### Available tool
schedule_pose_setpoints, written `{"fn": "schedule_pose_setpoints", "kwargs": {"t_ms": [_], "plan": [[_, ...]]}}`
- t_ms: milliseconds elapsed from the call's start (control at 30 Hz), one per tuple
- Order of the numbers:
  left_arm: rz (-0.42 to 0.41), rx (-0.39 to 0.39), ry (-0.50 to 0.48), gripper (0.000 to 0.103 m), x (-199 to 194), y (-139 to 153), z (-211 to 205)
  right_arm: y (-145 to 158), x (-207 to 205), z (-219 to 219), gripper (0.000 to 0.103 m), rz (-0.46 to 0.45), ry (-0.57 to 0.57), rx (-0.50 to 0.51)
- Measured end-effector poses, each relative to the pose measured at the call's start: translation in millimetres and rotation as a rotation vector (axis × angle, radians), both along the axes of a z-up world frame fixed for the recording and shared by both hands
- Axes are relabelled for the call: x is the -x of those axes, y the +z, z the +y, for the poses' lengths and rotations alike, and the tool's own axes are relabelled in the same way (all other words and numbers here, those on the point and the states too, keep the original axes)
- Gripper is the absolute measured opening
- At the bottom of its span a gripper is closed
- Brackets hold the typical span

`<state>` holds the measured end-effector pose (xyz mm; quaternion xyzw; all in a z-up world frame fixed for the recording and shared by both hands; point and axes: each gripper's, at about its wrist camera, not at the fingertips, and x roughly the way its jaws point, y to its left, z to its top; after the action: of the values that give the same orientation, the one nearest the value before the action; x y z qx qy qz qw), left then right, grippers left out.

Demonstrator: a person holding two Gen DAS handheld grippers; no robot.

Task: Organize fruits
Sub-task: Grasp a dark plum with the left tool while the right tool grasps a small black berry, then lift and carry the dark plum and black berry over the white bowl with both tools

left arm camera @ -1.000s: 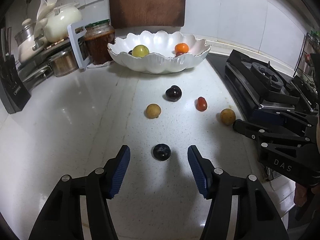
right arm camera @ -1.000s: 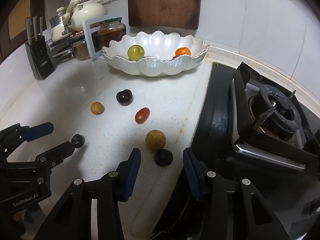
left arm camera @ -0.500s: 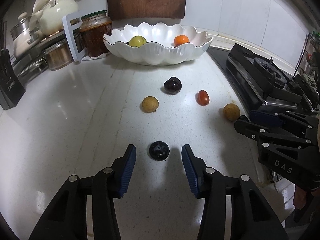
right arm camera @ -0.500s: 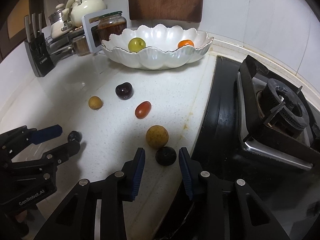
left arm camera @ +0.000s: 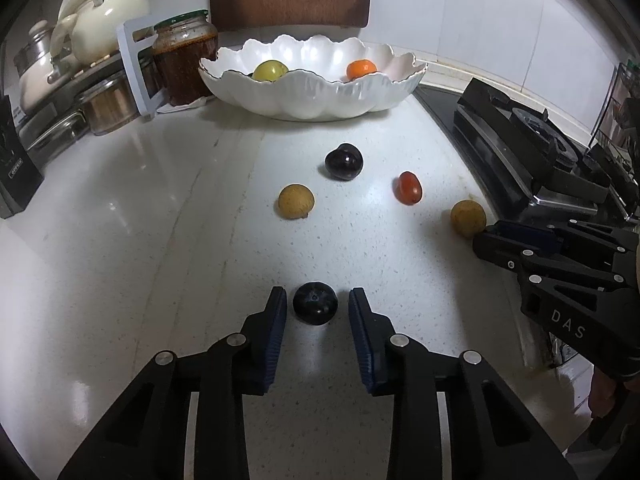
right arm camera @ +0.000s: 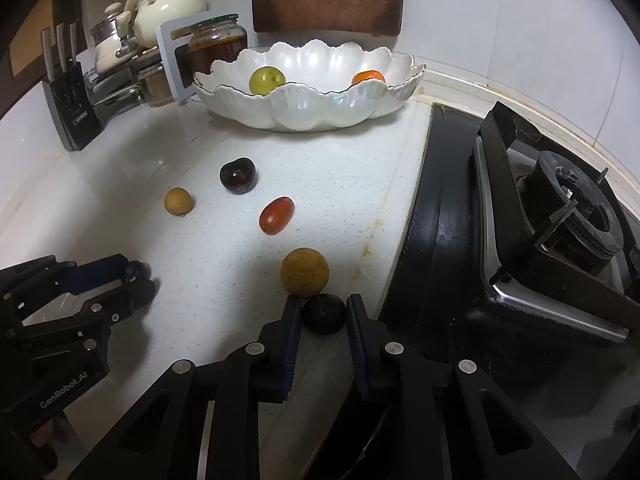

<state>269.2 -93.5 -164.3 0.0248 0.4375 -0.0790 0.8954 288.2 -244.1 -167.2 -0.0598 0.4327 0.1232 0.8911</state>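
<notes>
Fruit lies scattered on the white table (left arm camera: 140,220) in front of a scalloped white bowl (left arm camera: 320,96) at the far side, which holds a yellow-green fruit (left arm camera: 271,71) on its left and an orange fruit (left arm camera: 361,69) on its right. A jar (left arm camera: 185,62) stands just left of the bowl, and a black stove (right arm camera: 540,220) fills the right edge.

The left hand-held gripper (left arm camera: 317,304) points down at the near table. Its jaws have just been closing around a dark blue berry (left arm camera: 315,309), which sits on the table between the blue pads with a narrow gap on each side, so it is not yet gripped.

The right hand-held gripper (right arm camera: 324,308) has also just been closing. Its pads now press both sides of a black berry (right arm camera: 324,315) resting near the stove edge and touching the near side of the right tan fruit (right arm camera: 305,272).

Farther out lie a red oval fruit (left arm camera: 409,188), a dark cherry (left arm camera: 344,162) and the left tan fruit (left arm camera: 296,201), all apart from one another.
</notes>
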Motion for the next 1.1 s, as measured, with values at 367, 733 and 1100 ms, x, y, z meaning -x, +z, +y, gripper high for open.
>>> {"fn": "schedule_pose_setpoints", "kwargs": {"t_ms": [367,733,1100], "plan": [[-0.022,0.014,-0.025,0.023,2.5,9.0,-0.7,5.6,5.9,-0.7,0.024,-0.006,-0.005,-0.012],[-0.067,0.045,-0.050,0.023,7.1,30.0,1.8,26.5,15.2,2.7,0.024,-0.058,-0.011,-0.032],[-0.136,0.067,-0.052,0.023,10.6,59.5,9.7,54.9,21.6,8.8,0.024,-0.128,-0.024,-0.062]]}}
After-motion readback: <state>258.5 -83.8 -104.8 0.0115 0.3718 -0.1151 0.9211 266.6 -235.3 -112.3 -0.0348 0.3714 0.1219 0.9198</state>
